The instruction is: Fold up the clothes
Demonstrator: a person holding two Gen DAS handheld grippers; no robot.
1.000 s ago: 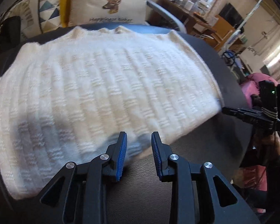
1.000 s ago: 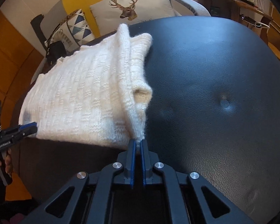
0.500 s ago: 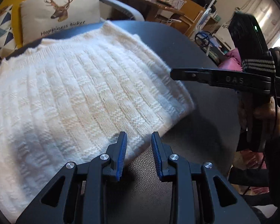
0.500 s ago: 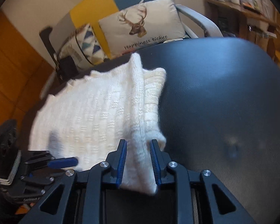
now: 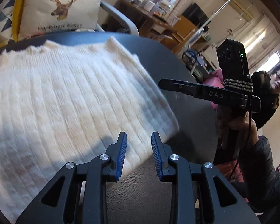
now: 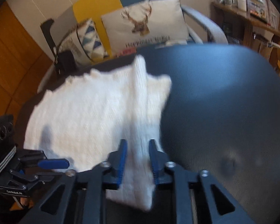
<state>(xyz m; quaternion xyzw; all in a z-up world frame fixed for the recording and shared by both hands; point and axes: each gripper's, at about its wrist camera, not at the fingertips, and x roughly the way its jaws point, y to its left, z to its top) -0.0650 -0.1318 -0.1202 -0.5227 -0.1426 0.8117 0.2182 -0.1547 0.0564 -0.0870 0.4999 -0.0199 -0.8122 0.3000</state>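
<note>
A cream ribbed knit sweater point(image 5: 69, 100) lies flat and folded on a dark round leather surface point(image 5: 192, 100). My left gripper point(image 5: 139, 153) is open, its blue pads just above the sweater's near corner. In the right wrist view the sweater point(image 6: 95, 115) shows a raised folded edge running toward me. My right gripper point(image 6: 137, 160) is open, with that edge lying loosely between its pads. The right gripper point(image 5: 205, 91) also appears from the side in the left wrist view, hovering past the sweater's right edge. The left gripper point(image 6: 52, 163) is at the lower left in the right wrist view.
A deer-print cushion point(image 5: 59, 11) and a triangle-pattern cushion point(image 6: 84, 41) sit on a chair behind the surface. A cluttered wooden desk point(image 5: 158, 20) stands at the back right. A person point(image 5: 270, 100) sits on the right. Bare leather point(image 6: 224, 102) stretches right of the sweater.
My right gripper has opened and let go of the sweater's folded edge, then lifted. The left gripper shifted forward over the near corner, staying open.
</note>
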